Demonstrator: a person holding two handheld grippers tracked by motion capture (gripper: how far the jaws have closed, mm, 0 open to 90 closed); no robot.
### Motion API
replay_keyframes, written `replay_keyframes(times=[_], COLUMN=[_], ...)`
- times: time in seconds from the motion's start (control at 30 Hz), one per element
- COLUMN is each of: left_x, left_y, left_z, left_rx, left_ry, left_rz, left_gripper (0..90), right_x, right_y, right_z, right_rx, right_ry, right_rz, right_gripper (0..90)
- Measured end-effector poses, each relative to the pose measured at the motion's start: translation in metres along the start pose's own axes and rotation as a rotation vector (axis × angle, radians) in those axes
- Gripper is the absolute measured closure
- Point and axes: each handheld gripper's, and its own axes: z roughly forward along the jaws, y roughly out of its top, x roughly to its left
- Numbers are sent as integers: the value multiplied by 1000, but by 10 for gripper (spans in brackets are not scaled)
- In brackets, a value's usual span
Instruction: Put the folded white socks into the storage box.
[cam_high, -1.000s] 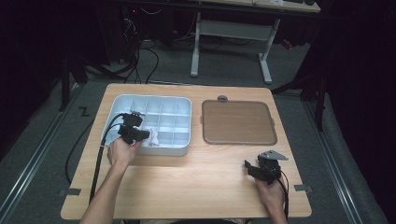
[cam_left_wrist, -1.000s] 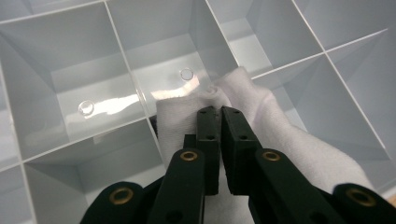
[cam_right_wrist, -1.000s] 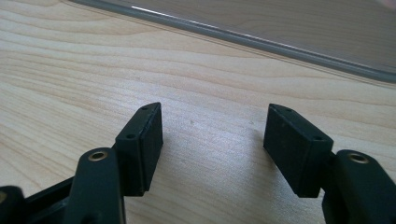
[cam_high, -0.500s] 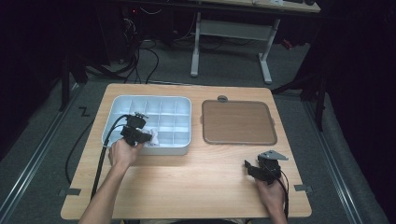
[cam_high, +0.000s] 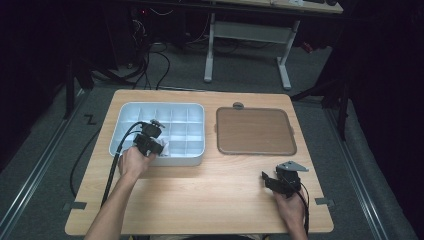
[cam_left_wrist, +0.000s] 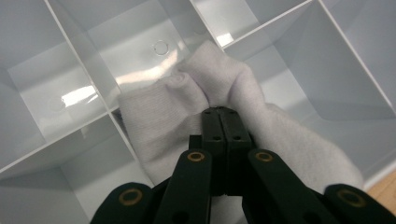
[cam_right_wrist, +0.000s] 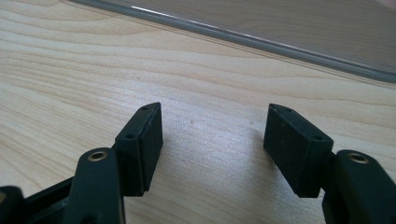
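A white cloth (cam_left_wrist: 177, 107) lies bunched over the dividers of a pale compartment tray (cam_high: 180, 161) at the table's left. My left gripper (cam_left_wrist: 219, 113) is shut on a fold of the cloth; its jaws have just been closing with the cloth between them. In the high view the left gripper (cam_high: 160, 146) hangs over the tray's near row, with the cloth (cam_high: 167, 147) at its tips. My right gripper (cam_right_wrist: 212, 135) stands open just above bare wood, nothing between its fingers. From above, the right gripper (cam_high: 266, 179) is near the table's front right.
A brown flat tray (cam_high: 254, 131) with a grey rim lies right of the compartment tray; its edge (cam_right_wrist: 261, 39) runs ahead of the right gripper. A black cable (cam_high: 116, 160) trails from the left gripper over the table's front left. Desk legs stand beyond the far edge.
The left gripper has edged slightly toward the tray's near side. The right hand has kept still.
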Motion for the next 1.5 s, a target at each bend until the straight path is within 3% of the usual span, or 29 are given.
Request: replay_keyframes(times=[0.43, 0.67, 0.83, 0.87, 1.13, 1.3, 1.5], left_x=[2, 5, 4, 5, 6, 6, 9], left_y=[-2, -2, -2, -1, 0, -1, 0], left_z=[3, 4, 9, 12, 12, 11, -5], left_rx=[-8, -1, 33, 50, 59, 49, -22], left_ry=[-8, -25, -2, 1, -4, -10, -43], left_rz=[-7, -31, -19, -37, -54, -47, -57], left_gripper=[900, 900, 900, 900, 900, 900, 807], right_x=[0, 0, 0, 0, 0, 0, 0], right_y=[0, 0, 0, 0, 0, 0, 0], right_z=[0, 0, 0, 0, 0, 0, 0], right_rx=[0, 0, 0, 0, 0, 0, 0], right_ry=[0, 0, 0, 0, 0, 0, 0], right_rz=[1, 0, 1, 0, 0, 0, 0], right_gripper=[380, 379, 379, 379, 379, 379, 379])
